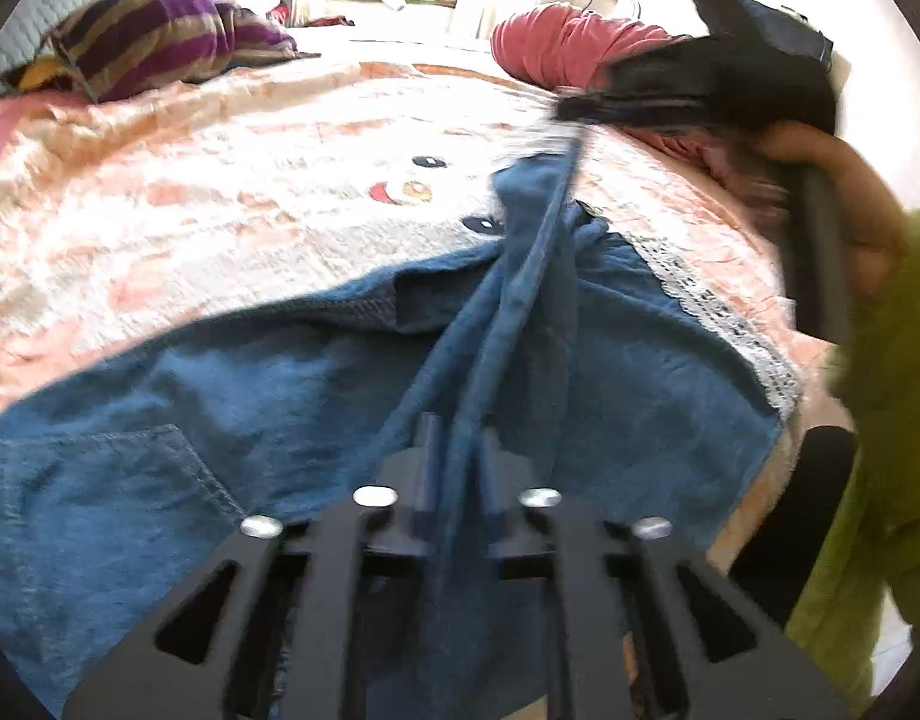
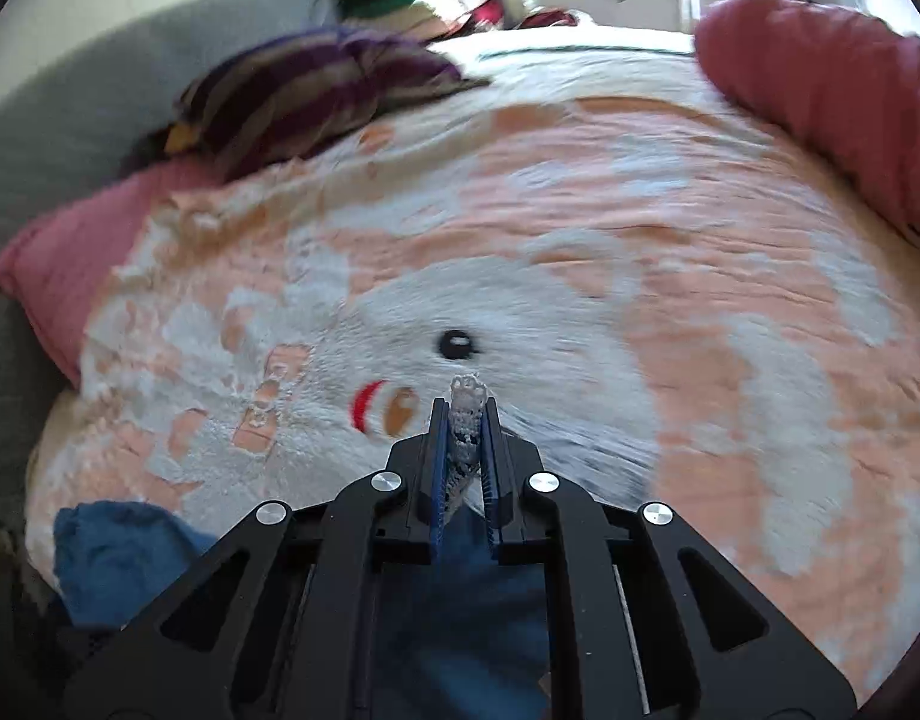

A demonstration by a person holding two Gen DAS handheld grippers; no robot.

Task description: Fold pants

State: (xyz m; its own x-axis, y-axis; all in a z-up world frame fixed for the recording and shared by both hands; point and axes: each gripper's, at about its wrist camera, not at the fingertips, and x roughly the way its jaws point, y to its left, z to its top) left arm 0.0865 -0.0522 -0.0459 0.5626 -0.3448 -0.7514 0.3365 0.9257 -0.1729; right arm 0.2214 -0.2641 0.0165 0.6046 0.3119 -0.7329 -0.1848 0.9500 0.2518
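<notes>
Blue denim pants [image 1: 177, 396] lie spread over the lower half of the left wrist view, on a bed covered by a peach-and-white blanket [image 1: 231, 192] with a cartoon face on it. A pocket seam shows at lower left, and a pale lace trim [image 1: 718, 312] edges the fabric at centre right. The left hand-held gripper [image 1: 456, 444], at the bottom centre of that view, is closed on a bunched ridge of the denim that runs up and to the right. At the upper right of the same view the right hand-held gripper [image 1: 571, 111], blurred, pinches the far end of that ridge, held by a hand [image 1: 820, 162] with a yellow-green sleeve [image 1: 892, 372] below it. In the right wrist view the right hand-held gripper is clamped on the lace trim and blue cloth, with the trim poking out past the fingertips at centre frame; more denim sits at lower left. A purple striped pillow [image 2: 315, 84] lies at upper left of that view and a red bolster [image 2: 832, 102] at upper right.
</notes>
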